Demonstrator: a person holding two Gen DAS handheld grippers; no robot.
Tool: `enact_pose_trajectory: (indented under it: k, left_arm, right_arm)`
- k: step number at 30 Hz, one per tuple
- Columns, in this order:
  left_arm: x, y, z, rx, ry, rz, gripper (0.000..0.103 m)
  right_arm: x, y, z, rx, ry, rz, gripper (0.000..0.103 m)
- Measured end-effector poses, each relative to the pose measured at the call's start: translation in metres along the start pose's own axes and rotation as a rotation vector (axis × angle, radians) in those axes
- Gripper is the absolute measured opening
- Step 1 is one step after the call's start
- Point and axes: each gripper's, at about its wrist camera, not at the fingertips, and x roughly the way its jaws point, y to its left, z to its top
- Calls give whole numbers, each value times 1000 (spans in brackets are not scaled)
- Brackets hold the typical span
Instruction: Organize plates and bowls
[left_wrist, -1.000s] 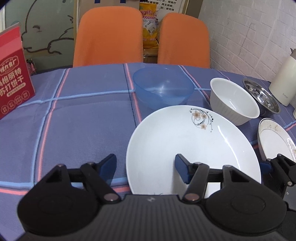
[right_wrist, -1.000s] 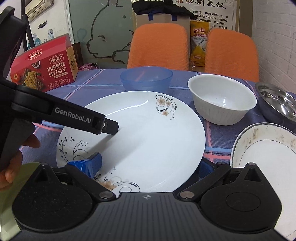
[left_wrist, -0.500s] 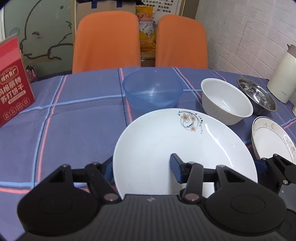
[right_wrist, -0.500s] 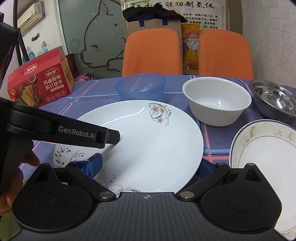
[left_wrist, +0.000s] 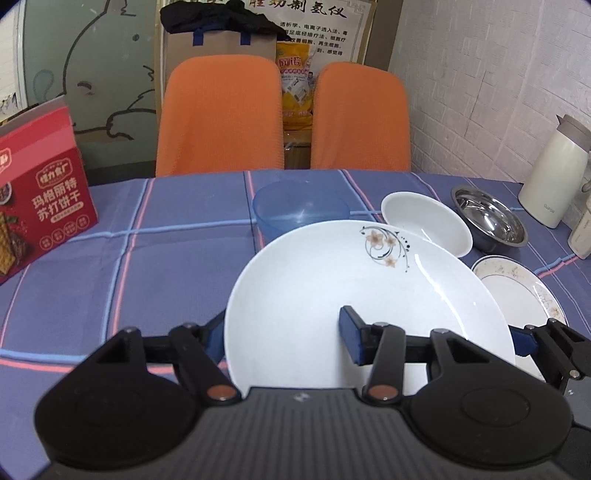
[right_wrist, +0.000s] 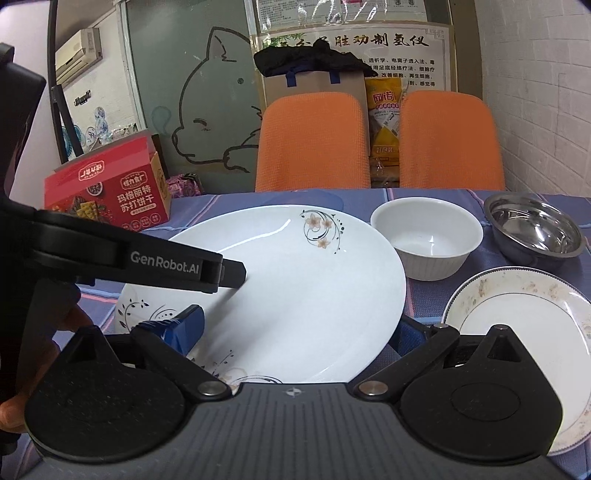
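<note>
A large white plate with a flower print (left_wrist: 332, 288) (right_wrist: 303, 288) hangs tilted above the table between both grippers. My left gripper (left_wrist: 282, 332) is open: its left finger is hidden under the plate's left rim and its right finger lies over the plate. My right gripper (right_wrist: 295, 328) is open too, left pad on top and right finger beneath the right rim. A second patterned plate (right_wrist: 129, 310) lies underneath. Behind are a blue bowl (left_wrist: 295, 210), a white bowl (left_wrist: 424, 221) (right_wrist: 424, 236) and a steel bowl (left_wrist: 487, 221) (right_wrist: 535, 229).
A small soiled plate (left_wrist: 517, 288) (right_wrist: 524, 332) lies at the right. A red cracker box (left_wrist: 40, 195) (right_wrist: 110, 192) stands at the left, a white jug (left_wrist: 554, 173) at the far right. Two orange chairs (left_wrist: 221, 118) stand behind the table. A hand (right_wrist: 70, 317) holds the left gripper.
The left gripper's left finger slid under the plate's left rim. The large plate has risen off the lower plate and now covers part of the blue bowl.
</note>
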Motion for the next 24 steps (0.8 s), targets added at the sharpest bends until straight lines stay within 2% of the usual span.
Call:
enact_pose_trajectory:
  k: [8, 15, 24]
  left_arm:
    - [-59, 7, -55, -32, -17, 27, 49]
    - [-83, 9, -108, -31, -6, 116, 49]
    - [-76, 23, -126, -124, 40, 43, 49]
  right_arm:
    - [-47, 36, -34, -14, 9, 58, 91]
    - [-59, 61, -69, -33, 85, 90, 91]
    - [-57, 65, -78, -69, 86, 60, 91]
